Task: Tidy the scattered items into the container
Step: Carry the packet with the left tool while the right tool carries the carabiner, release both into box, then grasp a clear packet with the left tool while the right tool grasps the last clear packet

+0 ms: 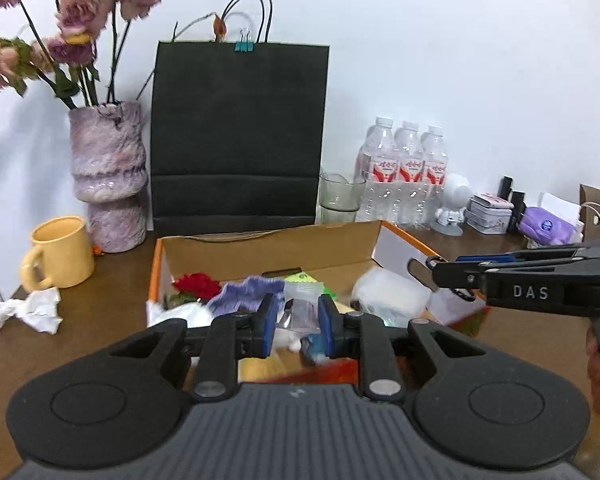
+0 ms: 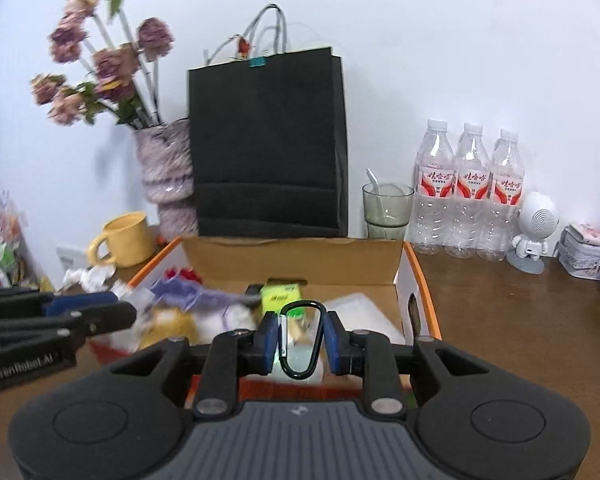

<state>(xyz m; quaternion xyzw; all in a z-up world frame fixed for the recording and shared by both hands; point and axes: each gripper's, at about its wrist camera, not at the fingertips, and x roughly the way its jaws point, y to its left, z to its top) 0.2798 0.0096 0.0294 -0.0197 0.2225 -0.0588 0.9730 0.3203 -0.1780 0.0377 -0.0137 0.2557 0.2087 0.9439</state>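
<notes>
A: Well, the right gripper has its jaws clamped on a black carabiner, the blue pads pressing its long sides, which likely keeps it from swinging.

B: And the left gripper?

A: Its jaws pinch a small clear plastic packet, held upright between the pads.

B: Where do they sit relative to the container?

A: Both hang above the open cardboard box, already crowded with a red flower, a purple cloth and a green packet. The box's flap is folded back, so dropping in looks easy.

B: Anything left out?

A: A crumpled paper lies on the counter by the yellow mug.
</notes>
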